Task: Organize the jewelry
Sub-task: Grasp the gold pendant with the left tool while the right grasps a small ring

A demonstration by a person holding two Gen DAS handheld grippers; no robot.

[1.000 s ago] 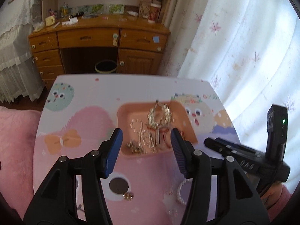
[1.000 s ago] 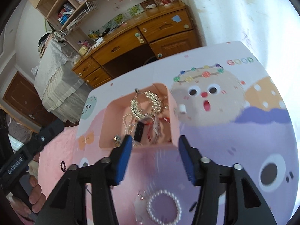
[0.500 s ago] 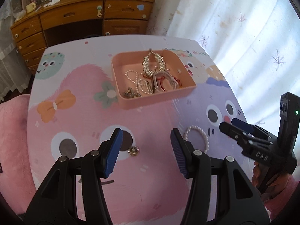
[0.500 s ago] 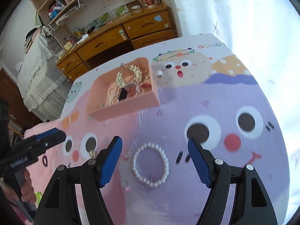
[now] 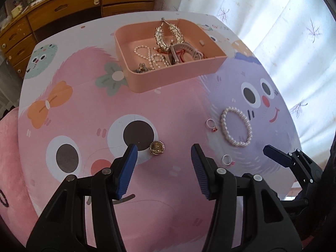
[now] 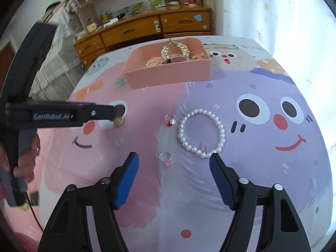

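A pink tray point(image 5: 168, 77) at the far side of the table holds pearls, a gold chain and a watch. On the cartoon tablecloth lie a gold round brooch point(image 5: 156, 148), a pearl bracelet point(image 6: 200, 132), a ring with a red stone point(image 6: 169, 120) and a ring with a pink stone point(image 6: 166, 160). My left gripper point(image 5: 163, 149) hangs open just above the brooch, which sits between its fingers nearer the left one. My right gripper point(image 6: 173, 157) is open and its jaws are closing. The pink-stone ring lies between them, untouched, and the bracelet is by the right fingertip.
A wooden dresser point(image 6: 147, 29) with drawers stands beyond the table. White curtains point(image 5: 273, 21) hang on the right. A pink cushion point(image 5: 8, 147) borders the table's left edge. A hand point(image 6: 25, 163) holds the left gripper's handle.
Both grippers drew back from above the tray toward the near side of the table and sank. The left now hovers over the brooch, the right over the pink-stone ring. The right jaws narrowed.
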